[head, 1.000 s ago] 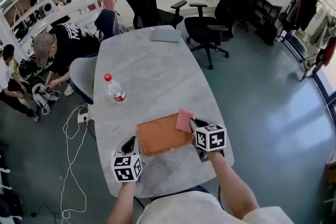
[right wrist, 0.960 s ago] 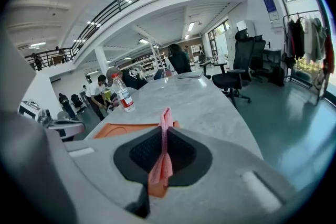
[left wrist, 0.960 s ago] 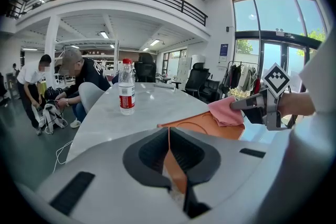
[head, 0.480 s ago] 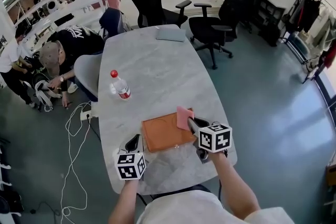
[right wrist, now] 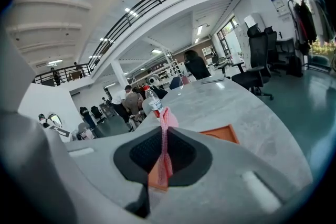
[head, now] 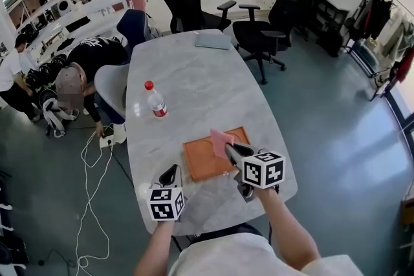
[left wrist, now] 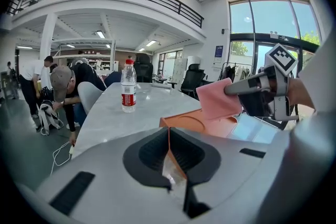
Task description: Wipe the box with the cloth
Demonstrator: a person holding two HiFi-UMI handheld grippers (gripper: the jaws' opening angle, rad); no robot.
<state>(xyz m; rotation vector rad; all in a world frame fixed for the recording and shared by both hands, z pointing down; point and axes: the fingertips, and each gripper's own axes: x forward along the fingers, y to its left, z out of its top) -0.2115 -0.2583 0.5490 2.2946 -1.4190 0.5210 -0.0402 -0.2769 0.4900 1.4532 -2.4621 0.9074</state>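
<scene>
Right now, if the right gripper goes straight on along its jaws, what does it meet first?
Likely the water bottle, dead ahead beyond the cloth the right gripper holds. The box lies lower, right of that line. Depth is unclear.

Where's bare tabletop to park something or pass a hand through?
Widest free patch: the middle of the table, between bottle, closed laptop and box. A narrow strip runs right of the box to the table's right edge. Crowded: near end, where left gripper, box and right gripper holding the cloth sit close together.
</scene>
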